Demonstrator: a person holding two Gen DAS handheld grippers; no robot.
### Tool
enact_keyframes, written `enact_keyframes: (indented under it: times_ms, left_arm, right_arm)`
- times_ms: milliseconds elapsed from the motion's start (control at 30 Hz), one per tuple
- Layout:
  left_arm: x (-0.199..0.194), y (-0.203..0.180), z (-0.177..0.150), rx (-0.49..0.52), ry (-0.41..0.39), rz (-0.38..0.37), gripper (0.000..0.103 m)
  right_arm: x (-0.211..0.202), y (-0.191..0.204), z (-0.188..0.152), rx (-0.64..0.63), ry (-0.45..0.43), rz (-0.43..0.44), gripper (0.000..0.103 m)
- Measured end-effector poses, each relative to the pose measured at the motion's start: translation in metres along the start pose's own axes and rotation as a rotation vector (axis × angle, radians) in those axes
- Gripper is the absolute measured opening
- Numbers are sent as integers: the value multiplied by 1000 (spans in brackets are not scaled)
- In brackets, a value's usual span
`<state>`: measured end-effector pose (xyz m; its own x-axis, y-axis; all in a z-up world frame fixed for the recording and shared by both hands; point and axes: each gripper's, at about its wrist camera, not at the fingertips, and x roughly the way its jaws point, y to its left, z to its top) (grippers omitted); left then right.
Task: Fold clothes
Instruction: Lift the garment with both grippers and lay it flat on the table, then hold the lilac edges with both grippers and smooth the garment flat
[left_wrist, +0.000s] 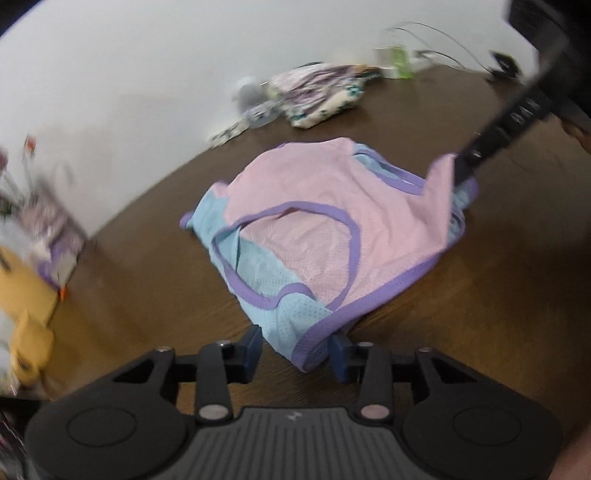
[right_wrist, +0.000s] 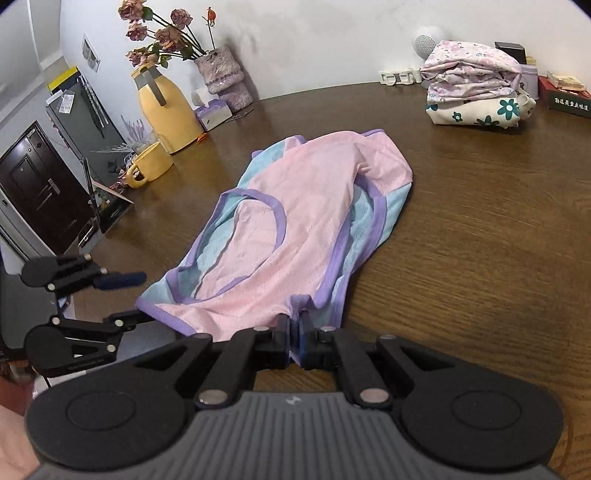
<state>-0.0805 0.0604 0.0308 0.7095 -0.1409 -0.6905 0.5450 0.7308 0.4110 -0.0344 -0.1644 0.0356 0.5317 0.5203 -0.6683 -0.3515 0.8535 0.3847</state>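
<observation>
Table (right_wrist: 480, 240): we had the vest (right_wrist: 314, 206) spread flat.
Left gripper (left_wrist: 295, 347): jaws apart, hem loose.
Right gripper (right_wrist: 295, 328): clamped on hem.
Risk: we judged one-sided pulling could skew it.

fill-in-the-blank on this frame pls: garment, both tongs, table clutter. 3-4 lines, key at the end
1. The pink and blue top lies on a brown table and is trimmed in ____.
2. The right tongs are ____ on the top's near edge.
3. The left tongs stand ____, fabric between the pads.
4. The mug beside the jug is ____.

Key: purple; shut; open; yellow
</observation>
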Motion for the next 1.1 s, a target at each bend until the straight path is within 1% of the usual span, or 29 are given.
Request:
enact_keyframes:
  times_ms: [33,100,167,233,300,333,400,467,533,600,633,700,733,800,833,867,933,1000,1067,1100]
  left_arm:
    - [-5,0,0,26,-18,-17,40]
    - [-16,3,2,60,-56,-70,49]
    - [-27,9,6,74,-97,-122,63]
    - [-30,14,13,75,-124,-130,72]
    - [-29,17,23,80,-140,-125,73]
    - [-23,17,28,92,-132,-114,72]
    - [-5,15,36,121,-100,-124,68]
    - [16,16,41,148,-47,-157,51]
    - [35,18,42,169,8,-183,46]
    - [50,22,39,175,54,-205,43]
    - [54,25,37,172,69,-216,41]
    - [56,32,32,155,79,-236,39]
    - [55,34,30,150,82,-237,36]
    - [51,38,24,149,85,-242,27]
    - [49,39,21,148,88,-245,16]
    - [47,39,18,146,93,-246,9]
    - [43,39,14,148,95,-246,5]
    - [36,38,11,157,84,-251,5]
    - [32,39,11,155,64,-265,9]
    - [32,40,13,156,59,-270,9]
  right_arm:
    - [1,0,-1,-3,3,-8,4]
    - [3,-1,-4,-8,13,-26,4]
    - [7,-3,-8,-2,26,-34,4]
    - [9,-4,-10,-1,34,-34,4]
    - [10,-2,-12,-7,34,-31,4]
    - [10,-1,-13,-10,33,-29,4]
    - [9,1,-14,-20,30,-33,4]
    - [9,2,-16,-31,27,-37,4]
    - [8,2,-18,-42,26,-42,5]
    - [6,2,-20,-54,22,-43,5]
    - [6,3,-21,-59,20,-42,5]
    - [6,4,-21,-70,18,-42,5]
    - [7,4,-21,-78,17,-41,5]
    - [8,6,-19,-93,15,-40,5]
    - [9,7,-18,-100,13,-40,5]
    - [10,7,-16,-106,12,-40,5]
    - [13,8,-14,-110,14,-39,5]
    - [16,10,-12,-117,14,-39,5]
    - [17,12,-12,-126,15,-40,5]
    - [17,13,-12,-129,15,-41,5]
